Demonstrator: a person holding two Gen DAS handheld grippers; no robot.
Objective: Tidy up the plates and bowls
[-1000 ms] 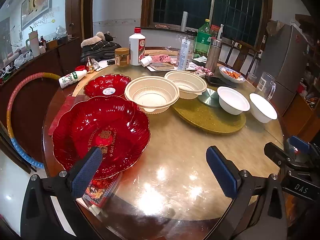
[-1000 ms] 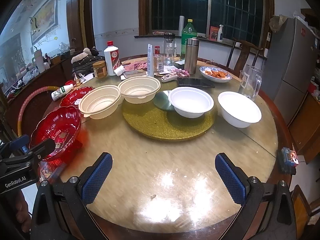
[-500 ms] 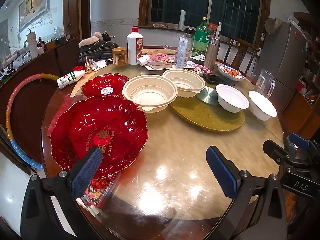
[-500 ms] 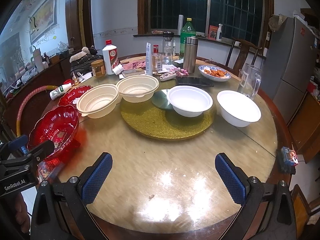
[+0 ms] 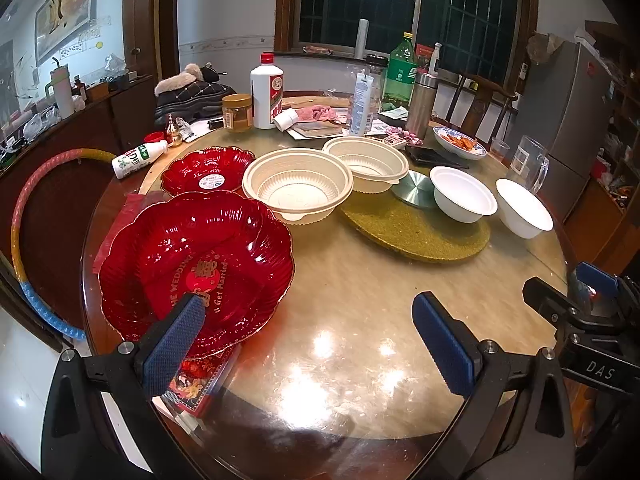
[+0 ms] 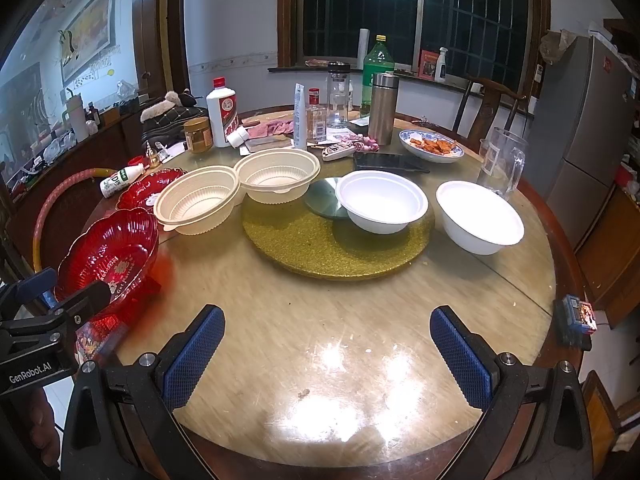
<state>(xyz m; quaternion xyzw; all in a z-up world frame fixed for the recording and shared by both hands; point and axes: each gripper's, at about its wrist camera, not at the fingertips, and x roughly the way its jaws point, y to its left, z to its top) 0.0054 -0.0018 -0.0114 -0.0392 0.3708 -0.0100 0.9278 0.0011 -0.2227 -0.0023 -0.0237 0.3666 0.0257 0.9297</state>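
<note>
left gripper (image 5: 308, 332) – jaws wide, holding nothing, left pad over large red scalloped plastic plate (image 5: 196, 264) at counter (image 5: 340, 320) edge | right gripper (image 6: 326, 354) – wide apart, nothing held, above bare counter

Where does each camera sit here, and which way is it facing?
Left wrist: on the left claw, at the table's near-left edge, facing across it; large red plate close, right claw at the right edge.
Right wrist: on the right claw, near edge, facing the gold mat; left claw at left.
Shared: both cream bowls, both white bowls.
</note>
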